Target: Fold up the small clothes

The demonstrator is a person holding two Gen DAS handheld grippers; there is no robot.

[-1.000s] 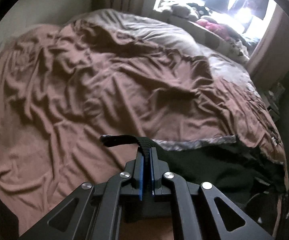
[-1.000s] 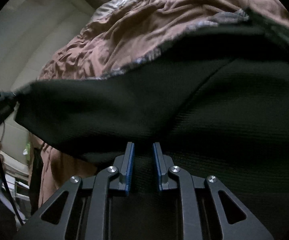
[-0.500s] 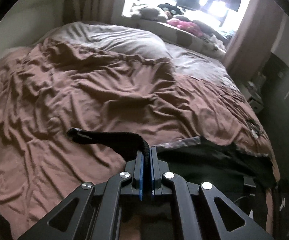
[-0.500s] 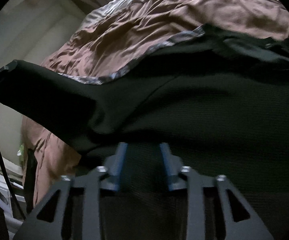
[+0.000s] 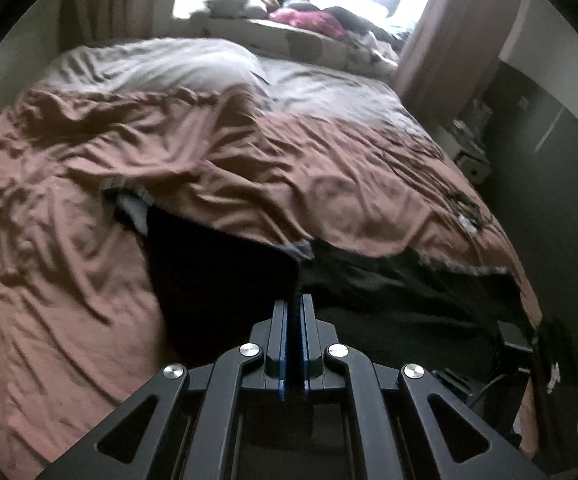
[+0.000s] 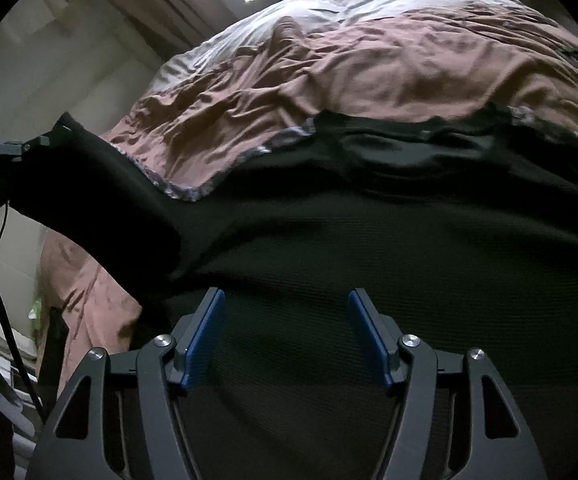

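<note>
The left gripper (image 5: 293, 304) was clamped on an edge of the black garment (image 6: 369, 240), lifting that part off the bed. The right gripper (image 6: 287, 300) hung over the garment, jaws opening, gripping nothing. Beyond lay the rumpled brown blanket (image 5: 289, 168).

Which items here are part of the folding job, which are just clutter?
Job:
black garment
left gripper, shut on its edge
right gripper, opening above the fabric, nothing pinched

Bystanders:
brown bedspread
grey pillow
pink cloth on the sill
</note>
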